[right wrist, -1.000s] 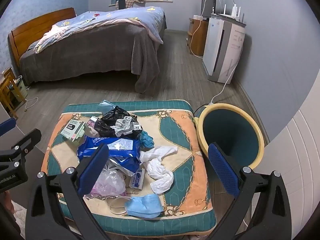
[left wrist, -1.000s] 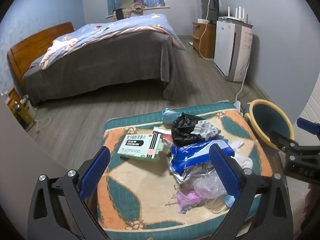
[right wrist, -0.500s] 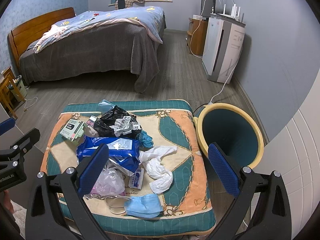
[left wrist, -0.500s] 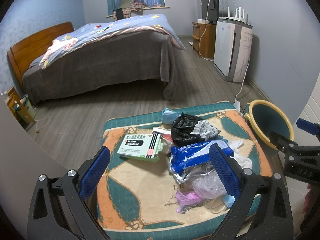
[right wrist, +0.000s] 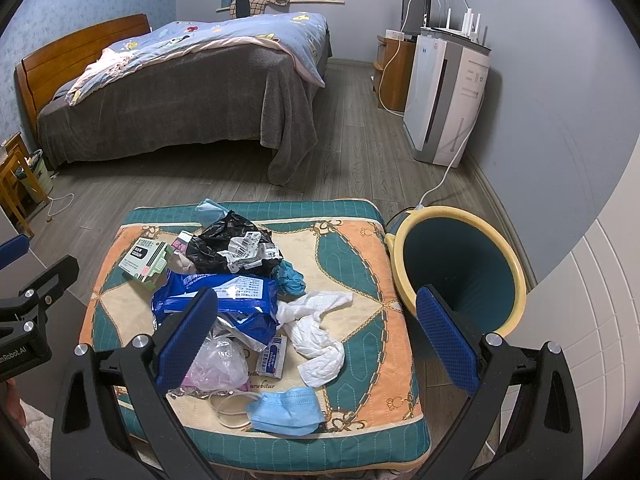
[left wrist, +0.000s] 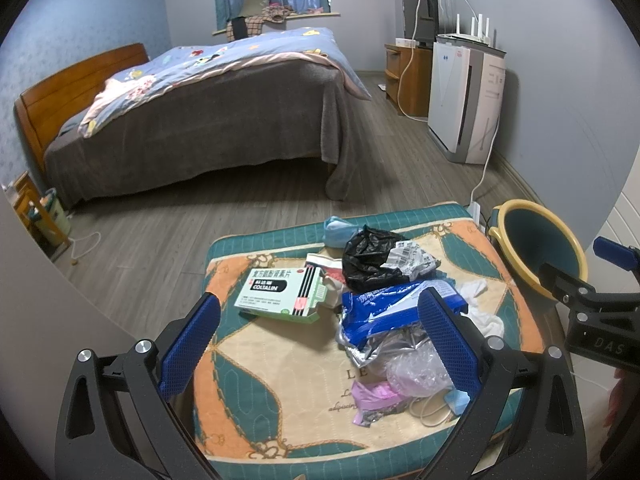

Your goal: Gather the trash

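A pile of trash lies on a patterned cushion [right wrist: 360, 256]: a green-white medicine box [left wrist: 282, 290], a black plastic bag [left wrist: 368, 254], a blue wipes pack [right wrist: 224, 294], a clear plastic bag [right wrist: 218, 366], white tissue [right wrist: 316, 332], a blue face mask [right wrist: 286, 406] and a small sachet [right wrist: 274, 356]. A teal bin with a yellow rim [right wrist: 460, 272] stands right of the cushion. My left gripper [left wrist: 316, 338] is open and empty above the cushion's near left. My right gripper [right wrist: 316, 334] is open and empty above the cushion's near right.
A bed [left wrist: 200, 120] with a grey cover stands across the wooden floor. A white air purifier [right wrist: 444, 100] and a wooden cabinet [left wrist: 412, 76] line the right wall, with a cable [right wrist: 444, 178] running to the floor near the bin. A small stool [right wrist: 14, 184] stands far left.
Both grippers have drifted very slightly; the view is nearly the same. Nothing on the cushion has moved.
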